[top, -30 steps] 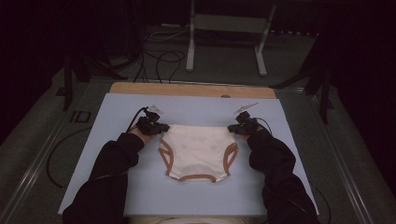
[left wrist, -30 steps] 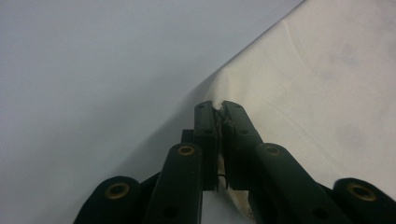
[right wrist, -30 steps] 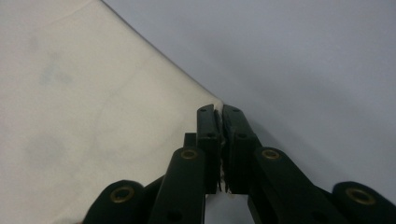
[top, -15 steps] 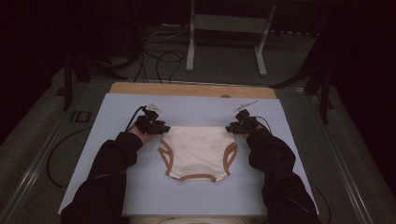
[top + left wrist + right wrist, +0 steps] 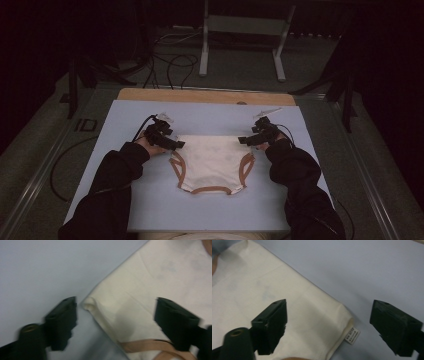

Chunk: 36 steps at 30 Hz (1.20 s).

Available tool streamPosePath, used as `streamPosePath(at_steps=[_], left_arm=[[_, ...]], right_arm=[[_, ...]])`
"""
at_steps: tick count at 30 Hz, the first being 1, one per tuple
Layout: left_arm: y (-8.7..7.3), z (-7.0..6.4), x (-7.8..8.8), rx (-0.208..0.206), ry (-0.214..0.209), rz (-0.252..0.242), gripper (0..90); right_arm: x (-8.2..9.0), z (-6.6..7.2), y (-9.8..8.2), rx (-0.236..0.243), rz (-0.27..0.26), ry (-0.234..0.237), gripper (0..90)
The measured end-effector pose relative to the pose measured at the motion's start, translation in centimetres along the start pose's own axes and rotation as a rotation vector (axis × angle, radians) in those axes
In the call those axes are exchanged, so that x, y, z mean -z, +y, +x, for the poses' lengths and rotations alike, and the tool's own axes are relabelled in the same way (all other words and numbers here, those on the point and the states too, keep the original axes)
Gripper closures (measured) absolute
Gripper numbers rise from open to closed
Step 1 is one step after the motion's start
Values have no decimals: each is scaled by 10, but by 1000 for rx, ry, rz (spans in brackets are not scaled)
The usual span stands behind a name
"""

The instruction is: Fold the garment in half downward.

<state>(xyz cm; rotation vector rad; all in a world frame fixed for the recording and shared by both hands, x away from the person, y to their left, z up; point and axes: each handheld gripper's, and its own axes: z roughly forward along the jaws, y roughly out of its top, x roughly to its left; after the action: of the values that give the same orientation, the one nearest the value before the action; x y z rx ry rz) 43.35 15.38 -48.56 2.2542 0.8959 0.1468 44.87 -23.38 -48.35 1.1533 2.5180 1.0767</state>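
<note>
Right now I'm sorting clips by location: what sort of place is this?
Probably a dim recording workshop or lab: a pale blue table holding a cream garment, loose cables on the floor, and a metal stand behind.

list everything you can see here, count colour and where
garment: one, cream with tan trim, flat on the middle of the mat, between the two grippers
label: one, white, at the garment's corner by the right gripper
mat: one, pale blue, covering the table top
wooden board: one, light brown strip at the mat's far edge
metal stand: one, grey, on the floor beyond the table
cables: several, black, on the floor at far left
left gripper: one, black, fingers just opened, astride the garment's corner
right gripper: one, black, fingers just opened, over the opposite corner
sleeves: two, black, entering from the bottom
</note>
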Motion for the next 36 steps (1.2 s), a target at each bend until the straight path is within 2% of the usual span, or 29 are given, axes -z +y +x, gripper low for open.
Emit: streamPosePath(at_steps=[3, 4, 5, 9, 13, 22, 24, 31, 36], left_arm=[[0, -2, 5, -3, -46, -7, 36], [0, -4, 7, -12, -57, -7, 22], [-1, -7, 9, -31, -47, -7, 1], [-3, -17, 17, -53, -75, -20, 0], [-6, -27, 26, -80, -79, -36, 0], [-13, -55, 40, -153, -104, -59, 0], [-14, -61, 42, -157, -118, -67, 0], [-17, -77, 51, -206, -117, -88, 0], [-20, -84, 53, -235, -119, -99, 0]], right_arm=[[5, 4, -1, 4, -15, 28, 107], [6, 6, -1, 7, -19, 31, 104], [7, 7, 0, 10, -20, 29, 104], [12, 14, 1, 32, -25, 44, 104], [13, 22, 3, 53, -30, 58, 103], [10, 39, 10, 92, -37, 91, 101], [8, 42, 13, 102, -39, 93, 101], [2, 52, 20, 116, -31, 105, 99], [-2, 58, 28, 146, -23, 120, 97]])
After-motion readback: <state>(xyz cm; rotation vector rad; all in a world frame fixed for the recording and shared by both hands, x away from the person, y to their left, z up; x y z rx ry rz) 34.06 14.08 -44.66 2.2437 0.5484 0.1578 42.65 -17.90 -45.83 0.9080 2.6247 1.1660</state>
